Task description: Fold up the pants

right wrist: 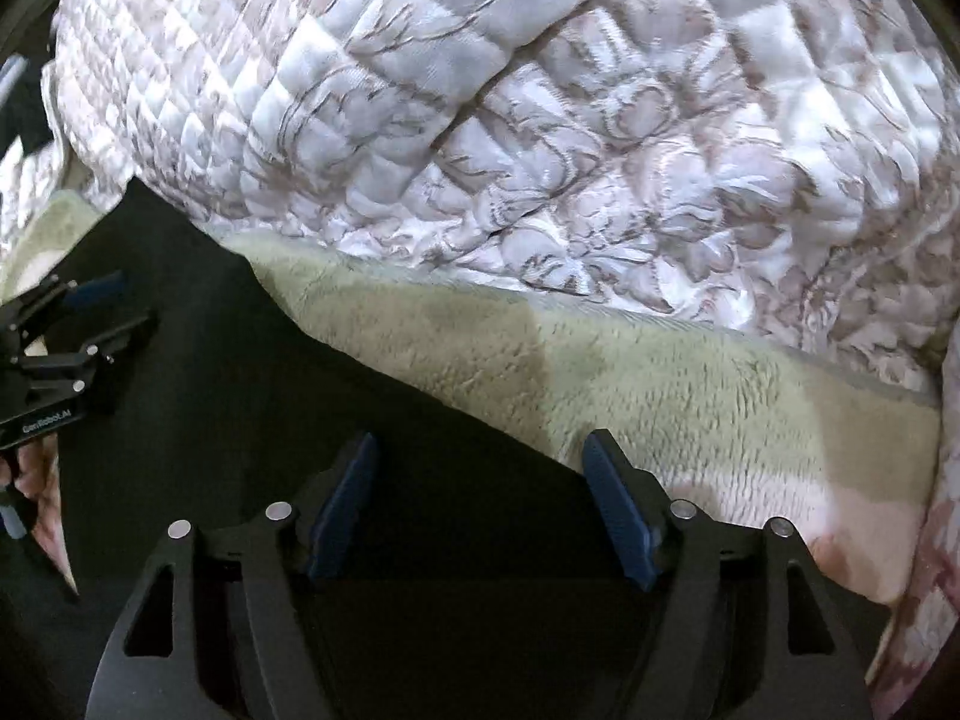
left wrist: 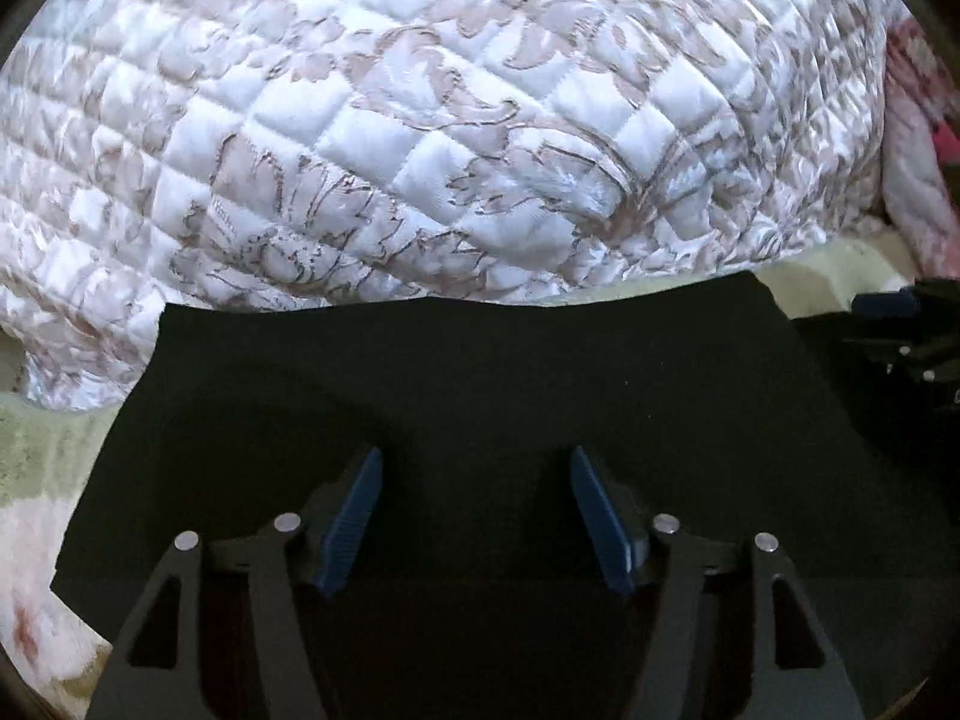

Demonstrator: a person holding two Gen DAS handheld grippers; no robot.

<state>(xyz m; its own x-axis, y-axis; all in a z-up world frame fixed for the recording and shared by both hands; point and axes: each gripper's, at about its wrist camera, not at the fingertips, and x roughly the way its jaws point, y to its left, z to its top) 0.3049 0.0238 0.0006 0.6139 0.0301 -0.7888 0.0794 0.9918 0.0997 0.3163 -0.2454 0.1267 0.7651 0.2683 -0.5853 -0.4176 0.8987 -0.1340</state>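
Note:
The black pants (left wrist: 468, 372) lie flat on a pale green fleece blanket, with a straight far edge. My left gripper (left wrist: 477, 462) is open above them, blue pads apart with nothing between. The right gripper (left wrist: 888, 324) shows at the right edge of the left wrist view. In the right wrist view the pants (right wrist: 252, 384) fill the lower left, their edge running diagonally. My right gripper (right wrist: 480, 450) is open over that edge, its right finger over the blanket. The left gripper (right wrist: 78, 324) shows at the left, over the pants.
A white quilted bedspread with a beige floral pattern (left wrist: 420, 120) is bunched up just beyond the pants and also fills the top of the right wrist view (right wrist: 540, 120). The green and pink fleece blanket (right wrist: 690, 384) lies beneath. A pink floral fabric (left wrist: 918, 180) sits at far right.

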